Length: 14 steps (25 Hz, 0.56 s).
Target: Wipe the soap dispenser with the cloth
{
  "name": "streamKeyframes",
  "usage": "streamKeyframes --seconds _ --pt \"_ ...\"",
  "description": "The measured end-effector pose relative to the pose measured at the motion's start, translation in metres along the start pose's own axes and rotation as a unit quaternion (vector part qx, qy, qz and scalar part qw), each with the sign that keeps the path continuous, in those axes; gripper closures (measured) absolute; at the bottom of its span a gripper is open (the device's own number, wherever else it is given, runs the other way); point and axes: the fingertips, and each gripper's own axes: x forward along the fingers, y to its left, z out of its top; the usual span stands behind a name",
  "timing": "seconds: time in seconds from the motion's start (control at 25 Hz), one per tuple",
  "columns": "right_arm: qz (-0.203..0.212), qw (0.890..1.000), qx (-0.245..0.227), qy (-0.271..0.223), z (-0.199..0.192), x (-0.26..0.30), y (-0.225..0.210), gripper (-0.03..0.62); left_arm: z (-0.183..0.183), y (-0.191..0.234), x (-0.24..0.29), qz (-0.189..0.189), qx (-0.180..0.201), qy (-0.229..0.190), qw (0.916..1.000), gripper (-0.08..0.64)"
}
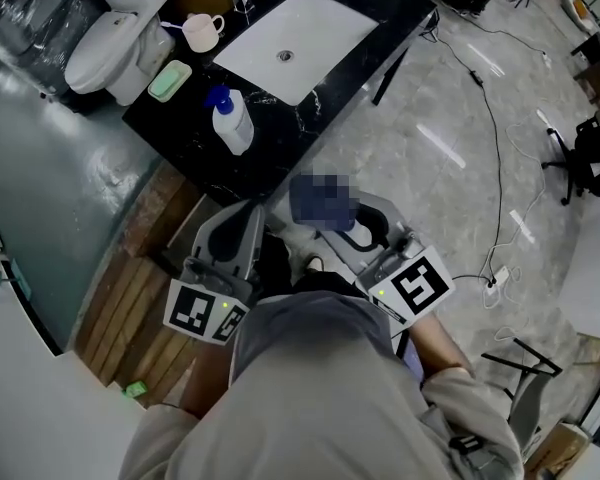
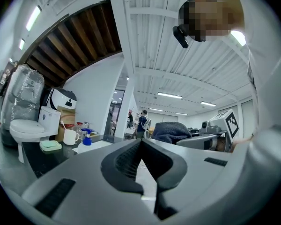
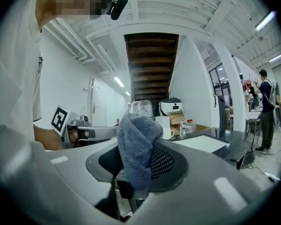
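Right gripper (image 3: pixel 136 168) has its fingers clamped on the blue-grey cloth (image 3: pixel 136 135), left gripper (image 2: pixel 141 153) just has its fingers pressed together, empty. Soap dispenser (image 1: pixel 231 118) stands upright on the black desk (image 1: pixel 185 133), right beside the sink (image 1: pixel 295 43), well apart from both.

Place: lab hall with mock bathroom | toilet (image 1: pixel 105 53), sink (image 1: pixel 320 28) in black counter (image 1: pixel 280 153) | floor cables (image 1: pixel 497 138)

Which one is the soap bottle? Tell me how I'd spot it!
Find the long black counter with the white sink set in it. Beside the sink, toward the toilet end, stands the soap dispenser. It is the only white bottle with a blue pump top; its neighbours are a flat green soap dish and a white cup.
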Motion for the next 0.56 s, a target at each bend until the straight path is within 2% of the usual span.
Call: streamKeyframes --seconds 0.56 --pt "0.02 1.0 0.0 0.002 0.0 0.004 -0.006 0.466 -0.003 0.009 -0.003 0.015 -0.011 -0.006 0.9998 0.552"
